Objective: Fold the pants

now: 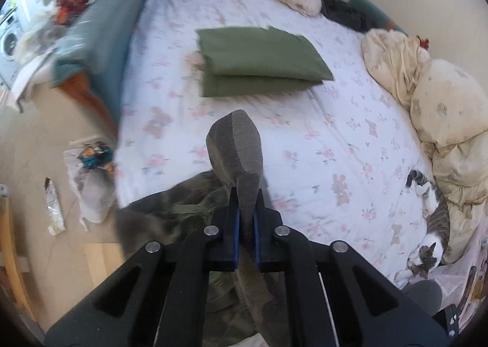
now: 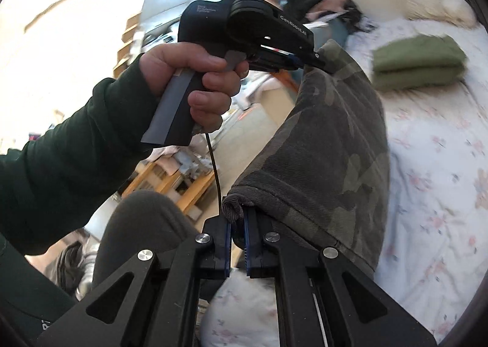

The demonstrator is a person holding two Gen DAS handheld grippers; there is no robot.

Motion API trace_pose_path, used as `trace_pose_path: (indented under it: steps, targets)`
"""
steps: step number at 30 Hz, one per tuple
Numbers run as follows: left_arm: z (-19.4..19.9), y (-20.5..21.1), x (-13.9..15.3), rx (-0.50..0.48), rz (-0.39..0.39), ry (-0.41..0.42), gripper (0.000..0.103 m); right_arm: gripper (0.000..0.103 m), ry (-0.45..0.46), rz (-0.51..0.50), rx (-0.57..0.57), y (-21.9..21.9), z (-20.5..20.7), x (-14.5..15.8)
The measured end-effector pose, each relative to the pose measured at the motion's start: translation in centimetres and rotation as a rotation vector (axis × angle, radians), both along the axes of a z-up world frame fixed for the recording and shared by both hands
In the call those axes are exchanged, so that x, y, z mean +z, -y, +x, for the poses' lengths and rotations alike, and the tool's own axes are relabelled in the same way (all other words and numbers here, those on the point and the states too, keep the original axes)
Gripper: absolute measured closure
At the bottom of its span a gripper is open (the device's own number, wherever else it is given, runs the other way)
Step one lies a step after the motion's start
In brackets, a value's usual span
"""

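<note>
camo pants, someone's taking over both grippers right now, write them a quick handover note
Left gripper: shut on the camo pants, pinching a fold of the fabric.
Right gripper: shut on the camo pants at a ribbed edge.
The pants hang in the air between the two grippers, over the near edge of the bed.
Done: one green garment lies folded further back on the bed.
Left: lay the camo pants flat on the sheet and fold them. Mind the cat lying at the bed's right side.
</note>
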State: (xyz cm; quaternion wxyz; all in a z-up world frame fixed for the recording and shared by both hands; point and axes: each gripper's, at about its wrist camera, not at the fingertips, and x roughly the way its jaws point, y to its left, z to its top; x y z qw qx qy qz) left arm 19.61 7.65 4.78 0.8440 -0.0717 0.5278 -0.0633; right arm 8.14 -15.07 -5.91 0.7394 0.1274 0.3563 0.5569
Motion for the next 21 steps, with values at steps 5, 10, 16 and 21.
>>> trace_pose_path:
  steps: [5, 10, 16, 21]
  targets:
    - [-3.2, -7.0, -3.3, 0.083, 0.058, -0.043, 0.098, 0.096, -0.05, -0.096, 0.111, -6.9, -1.6, -2.4]
    - [-3.6, -11.3, -10.1, 0.15, 0.083, -0.123, 0.098, 0.092, -0.097, -0.269, 0.113, -12.5, -2.6, -7.0]
    - [-3.5, -11.5, -14.5, 0.148, 0.104, -0.177, 0.098, 0.084, -0.191, -0.319, 0.12, -9.1, -1.9, -6.6]
    - [-3.2, -11.9, -14.5, 0.169, 0.141, -0.189, 0.098, 0.025, -0.23, -0.225, -0.202, 0.6, 2.7, -5.5]
